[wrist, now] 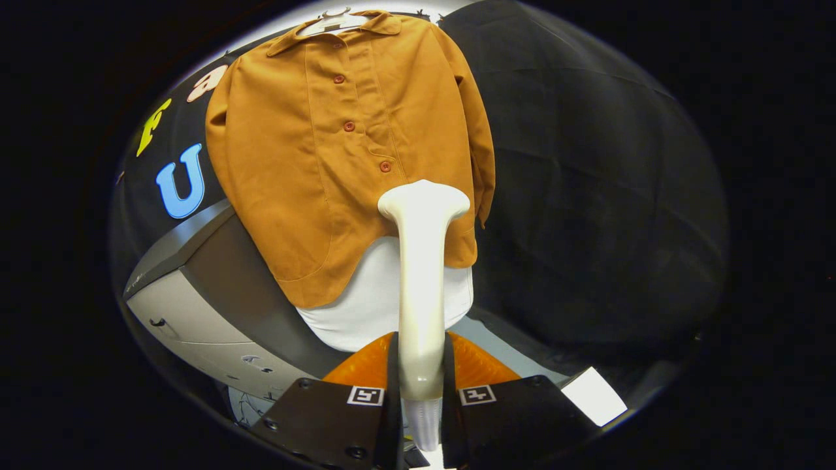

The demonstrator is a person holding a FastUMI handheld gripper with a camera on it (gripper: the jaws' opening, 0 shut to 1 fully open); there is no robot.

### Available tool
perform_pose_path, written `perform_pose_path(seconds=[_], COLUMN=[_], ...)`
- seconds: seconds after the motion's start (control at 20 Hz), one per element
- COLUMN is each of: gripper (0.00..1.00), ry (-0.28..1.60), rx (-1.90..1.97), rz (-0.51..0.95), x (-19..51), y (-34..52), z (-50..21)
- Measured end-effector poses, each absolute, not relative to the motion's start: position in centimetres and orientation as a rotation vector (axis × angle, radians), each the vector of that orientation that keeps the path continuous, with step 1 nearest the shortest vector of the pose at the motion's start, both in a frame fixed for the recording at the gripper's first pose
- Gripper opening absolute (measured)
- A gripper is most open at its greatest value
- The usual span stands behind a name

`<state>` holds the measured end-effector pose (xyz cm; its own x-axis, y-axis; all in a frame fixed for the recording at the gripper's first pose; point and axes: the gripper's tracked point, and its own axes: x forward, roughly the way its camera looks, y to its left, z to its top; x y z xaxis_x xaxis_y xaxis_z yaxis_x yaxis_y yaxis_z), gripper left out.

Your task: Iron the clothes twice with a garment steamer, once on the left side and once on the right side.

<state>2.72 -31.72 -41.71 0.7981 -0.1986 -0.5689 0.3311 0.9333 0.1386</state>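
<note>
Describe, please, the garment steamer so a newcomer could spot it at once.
Start at the orange shirt hanging on a hanger before the black booth wall. In front of its lower hem rises the garment steamer, gripped by the gripper. It is the pale, smooth wand with a flared head.

I count one orange shirt [339, 150] on one hanger [330, 21], three buttons [349, 126], and one steamer [423, 287] clamped between my gripper's [422, 391] two fingers.

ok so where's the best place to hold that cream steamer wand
Grip the cream plastic garment steamer low on its slim straight handle, from behind with the jaws on either side, as the gripper does now; its wide head faces the rust-orange buttoned shirt.
</note>
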Motion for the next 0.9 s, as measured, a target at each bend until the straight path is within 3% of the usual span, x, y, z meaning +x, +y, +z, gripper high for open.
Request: perform_pose_path(seconds=[0.45, 0.9], gripper=[0.27, 0.27], ry=[0.500, 0.237], rx=[0.183, 0.118], rz=[-0.268, -0.221], x=[1.0, 2.9], y=[-28.2, -22.5], z=[-36.0, -20.3])
